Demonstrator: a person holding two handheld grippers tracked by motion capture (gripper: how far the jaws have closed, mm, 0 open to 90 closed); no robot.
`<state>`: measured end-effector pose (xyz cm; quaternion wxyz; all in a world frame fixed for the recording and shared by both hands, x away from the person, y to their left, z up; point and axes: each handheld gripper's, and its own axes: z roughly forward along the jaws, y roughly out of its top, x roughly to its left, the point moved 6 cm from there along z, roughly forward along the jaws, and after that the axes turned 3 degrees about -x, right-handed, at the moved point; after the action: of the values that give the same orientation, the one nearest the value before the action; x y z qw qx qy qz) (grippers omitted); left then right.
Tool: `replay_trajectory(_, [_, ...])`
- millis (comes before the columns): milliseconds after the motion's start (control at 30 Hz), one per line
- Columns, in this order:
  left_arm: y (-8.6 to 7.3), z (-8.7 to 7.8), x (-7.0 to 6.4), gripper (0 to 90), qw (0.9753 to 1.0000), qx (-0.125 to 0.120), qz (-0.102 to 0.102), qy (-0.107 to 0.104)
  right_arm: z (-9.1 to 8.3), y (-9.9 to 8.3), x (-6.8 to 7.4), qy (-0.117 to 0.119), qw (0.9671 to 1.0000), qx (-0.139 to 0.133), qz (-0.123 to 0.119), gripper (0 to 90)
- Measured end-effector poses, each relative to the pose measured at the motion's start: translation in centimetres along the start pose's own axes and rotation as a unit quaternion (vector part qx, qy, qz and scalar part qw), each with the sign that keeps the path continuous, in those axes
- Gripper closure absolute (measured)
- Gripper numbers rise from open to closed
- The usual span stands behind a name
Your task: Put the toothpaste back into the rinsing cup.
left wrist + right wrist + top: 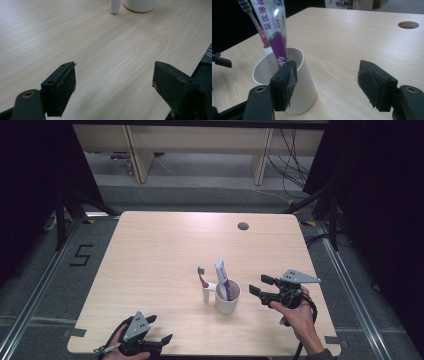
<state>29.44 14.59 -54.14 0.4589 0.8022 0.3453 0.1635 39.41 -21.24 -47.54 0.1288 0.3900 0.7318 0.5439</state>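
A white cup (228, 301) stands right of the table's middle, near the front. A white and purple toothpaste tube (222, 274) sticks up out of it. A toothbrush (202, 276) with a pink neck leans beside the cup, the end of its white handle (115, 7) resting on the table outside it. My right gripper (257, 285) is open just right of the cup. In the right gripper view its left jaw is close to the cup (305, 86), and the tube (276, 30) and toothbrush (252, 17) rise behind it. My left gripper (159, 329) is open over the front edge, well short of the cup (140, 5).
The light wooden table (160, 255) has a round cable hole (243, 226) at its back right. Grey floor with a "5" marking (81, 255) surrounds the table. Black curtains hang at both sides, and wooden furniture legs and cables stand beyond the far edge.
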Motion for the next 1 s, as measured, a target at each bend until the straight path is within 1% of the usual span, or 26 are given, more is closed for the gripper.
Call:
replay_trajectory(33, [0.0,0.0,0.0,18.4,1.0,0.0,0.0,0.0,0.1,0.0,-0.2,0.002,0.9999,-0.012,-0.011,32.7])
replay_trajectory(67, [0.0,0.0,0.0,18.4,1.0,0.0,-0.001,0.0,0.0,0.0,-0.4,0.0,0.9998,-0.01,-0.019,32.5])
replay_trajectory(100, [0.0,0.0,0.0,18.4,1.0,0.001,0.0,0.0,-0.1,-0.1,-0.3,0.0,0.9999,-0.01,-0.008,32.0])
replay_trajectory(133, [-0.1,-0.1,0.1,18.4,1.0,0.004,0.003,0.0,-0.1,-0.2,-0.4,-0.002,0.9999,-0.009,-0.013,31.9])
replay_trajectory(233, [-0.1,0.0,0.1,18.4,1.0,0.002,0.001,0.0,-0.3,-0.4,-0.3,0.001,1.0,-0.009,-0.004,31.6])
replay_trajectory(267, [-0.1,-0.1,0.1,18.4,1.0,0.002,0.001,0.0,-0.5,-0.4,-0.4,-0.005,0.9999,-0.008,-0.012,31.4])
replay_trajectory(333, [-0.1,-0.1,0.1,18.4,1.0,0.002,0.001,0.0,-0.7,-0.5,-0.3,-0.001,1.0,-0.006,-0.001,30.9])
replay_trajectory(367, [-0.1,-0.1,0.1,18.4,1.0,0.002,0.001,0.001,-0.7,-0.6,-0.4,-0.002,1.0,-0.007,-0.004,30.8])
replay_trajectory(400, [-0.1,-0.1,0.1,18.4,1.0,0.0,0.001,0.001,-0.8,-0.7,-0.2,-0.008,0.9999,-0.006,0.005,30.7])
replay_trajectory(433, [-0.1,-0.2,0.1,18.4,1.0,0.002,0.0,0.004,-0.8,-0.8,-0.3,-0.004,1.0,-0.007,-0.006,30.7])
replay_trajectory(467, [-0.2,-0.3,0.2,18.4,0.9999,0.007,0.006,0.004,-0.9,-0.9,-0.3,-0.006,0.9999,-0.008,-0.007,30.7])
replay_trajectory(500, [-0.2,-0.3,0.2,18.4,0.9999,0.007,0.006,0.003,-0.9,-1.0,-0.4,-0.01,0.9998,-0.007,-0.015,30.3])
replay_trajectory(533, [-0.1,-0.2,0.1,18.4,1.0,-0.002,-0.006,0.005,-0.9,-1.1,-0.4,-0.017,0.9998,-0.005,-0.013,30.0])
replay_trajectory(567, [-0.2,-0.2,0.1,18.4,1.0,0.0,-0.003,0.005,-1.2,-1.4,-0.1,-0.014,0.9999,0.004,0.001,30.0])
replay_trajectory(600, [-0.2,-0.3,0.1,18.4,1.0,0.002,-0.001,0.005,-1.1,-1.4,-0.3,-0.014,0.9998,-0.005,-0.017,29.6])
replay_trajectory(633, [-0.2,-0.3,0.1,18.4,1.0,0.002,-0.001,0.006,-1.1,-1.5,-0.2,-0.012,0.9999,-0.003,-0.011,28.9])
replay_trajectory(667, [-0.2,-0.3,0.2,18.4,1.0,0.003,0.0,0.007,-1.1,-1.7,-0.3,-0.016,0.9997,-0.001,-0.018,28.2])
replay_trajectory(700, [-0.2,-0.3,0.2,18.4,1.0,0.002,-0.001,0.008,-1.1,-1.8,-0.1,-0.014,0.9998,-0.003,-0.01,27.8])
replay_trajectory(733, [-0.2,-0.3,0.2,18.4,1.0,-0.001,-0.002,0.008,-1.3,-2.1,0.1,-0.015,0.9999,0.007,0.004,27.7])
replay_trajectory(767, [-0.2,-0.3,0.2,18.4,1.0,-0.001,-0.004,0.007,-1.2,-2.1,-0.2,-0.019,0.9997,0.0,-0.013,27.2])
replay_trajectory(800, [-0.2,-0.3,0.2,18.4,1.0,-0.001,-0.004,0.007,-1.3,-2.3,0.1,-0.016,0.9998,0.008,0.003,26.4])
replay_trajectory(833, [-0.2,-0.3,0.2,18.4,1.0,0.0,-0.004,0.008,-1.2,-2.3,-0.2,-0.018,0.9998,0.002,-0.009,25.7])
replay_trajectory(867, [-0.2,-0.3,0.2,18.4,1.0,0.0,-0.004,0.008,-1.2,-2.4,-0.2,-0.024,0.9997,0.002,-0.005,25.1])
replay_trajectory(900, [-0.2,-0.3,0.2,18.4,1.0,0.0,-0.004,0.008,-1.3,-2.5,-0.1,-0.023,0.9997,0.006,-0.003,25.0])
replay_trajectory(967, [-0.1,-0.2,0.2,18.4,0.9999,-0.003,-0.006,0.008,-1.4,-2.7,-0.2,-0.024,0.9997,0.004,-0.007,24.7])
replay_trajectory(1000, [-0.2,-0.2,0.2,18.4,0.9999,-0.002,-0.006,0.008,-1.6,-2.9,0.0,-0.02,0.9997,0.01,0.002,24.3])
